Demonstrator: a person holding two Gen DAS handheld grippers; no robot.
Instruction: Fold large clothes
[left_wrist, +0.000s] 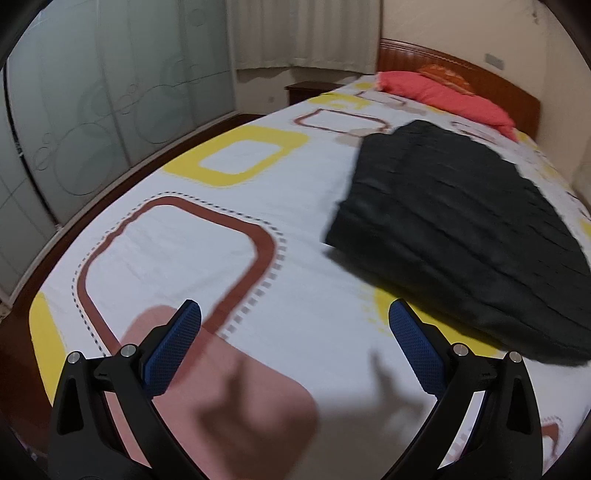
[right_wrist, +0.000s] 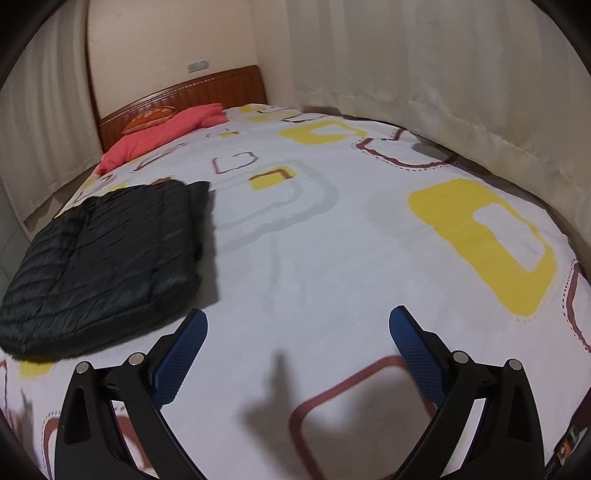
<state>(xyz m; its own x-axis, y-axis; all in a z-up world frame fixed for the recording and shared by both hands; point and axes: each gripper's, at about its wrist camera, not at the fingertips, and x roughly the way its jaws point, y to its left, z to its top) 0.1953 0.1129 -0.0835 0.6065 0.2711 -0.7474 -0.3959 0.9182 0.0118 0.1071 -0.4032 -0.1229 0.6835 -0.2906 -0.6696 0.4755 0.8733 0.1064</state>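
A black quilted puffer jacket (left_wrist: 461, 229) lies folded into a flat rectangle on the bed; it also shows in the right wrist view (right_wrist: 107, 254) at the left. My left gripper (left_wrist: 295, 314) is open and empty, above the bedsheet, to the left of and nearer than the jacket. My right gripper (right_wrist: 297, 321) is open and empty, above the sheet, to the right of the jacket. Neither gripper touches the jacket.
The bed (left_wrist: 221, 229) carries a white sheet with yellow and brown squares. A coral-red folded quilt (left_wrist: 443, 94) and an orange pillow (left_wrist: 443, 74) lie by the wooden headboard (right_wrist: 184, 92). Frosted wardrobe doors (left_wrist: 92, 110) stand to the left, curtains (right_wrist: 443, 74) to the right.
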